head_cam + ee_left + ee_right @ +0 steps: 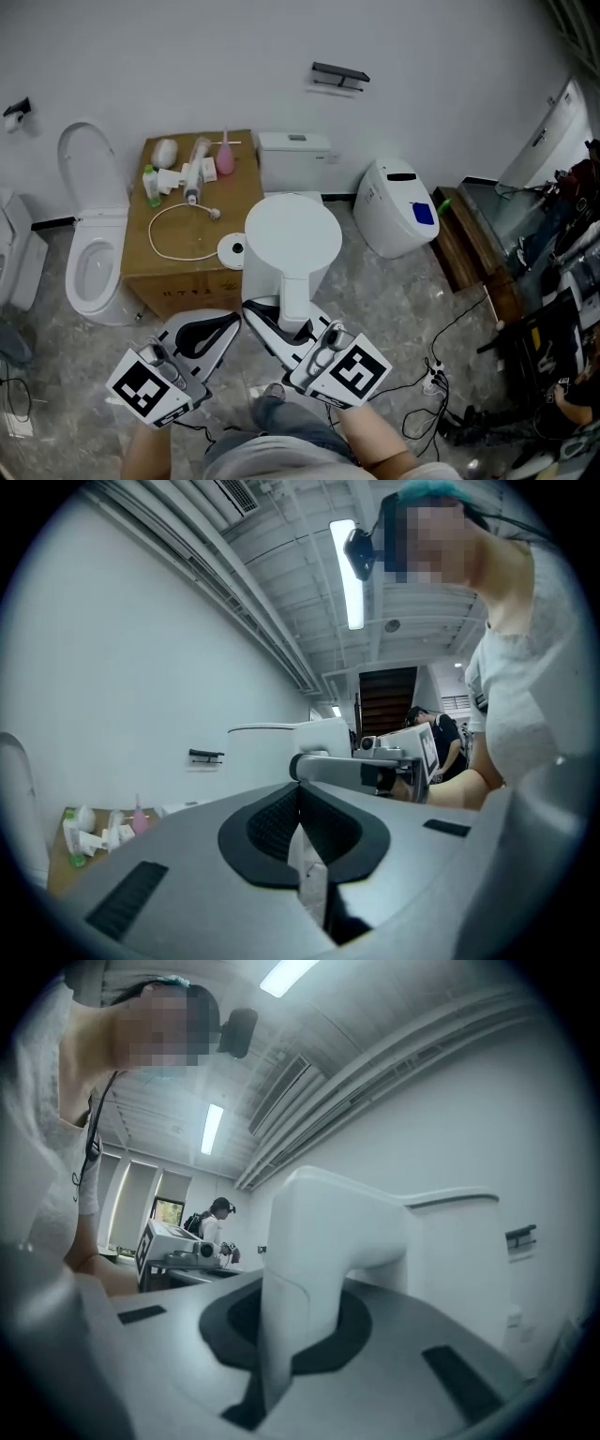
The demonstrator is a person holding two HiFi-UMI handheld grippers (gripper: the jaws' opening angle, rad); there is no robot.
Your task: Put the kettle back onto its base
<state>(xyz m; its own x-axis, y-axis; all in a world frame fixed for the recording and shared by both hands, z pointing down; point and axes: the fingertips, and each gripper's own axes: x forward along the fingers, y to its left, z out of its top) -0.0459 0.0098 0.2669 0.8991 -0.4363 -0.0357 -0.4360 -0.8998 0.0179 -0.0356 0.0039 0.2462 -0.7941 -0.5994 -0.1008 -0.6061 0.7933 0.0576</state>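
In the head view a white kettle (pixel 292 234) hangs over the floor, just right of the cardboard box (pixel 178 281). Its handle (pixel 295 305) points back toward me. My right gripper (pixel 284 325) is shut on that handle; in the right gripper view the white handle (pixel 309 1269) is clamped between the dark pads. The round white kettle base (pixel 232 250) lies at the box's near right corner with its cord (pixel 169 234) looped on top, partly hidden by the kettle. My left gripper (pixel 232 326) is held left of the handle, shut and empty (pixel 302 841).
Bottles and tubes (pixel 183 169) lie at the back of the box. A toilet (pixel 89 234) stands to the left, a white cistern (pixel 295 155) behind the kettle, a white bin (pixel 394 206) to the right. Cables (pixel 431 375) trail on the floor at right.
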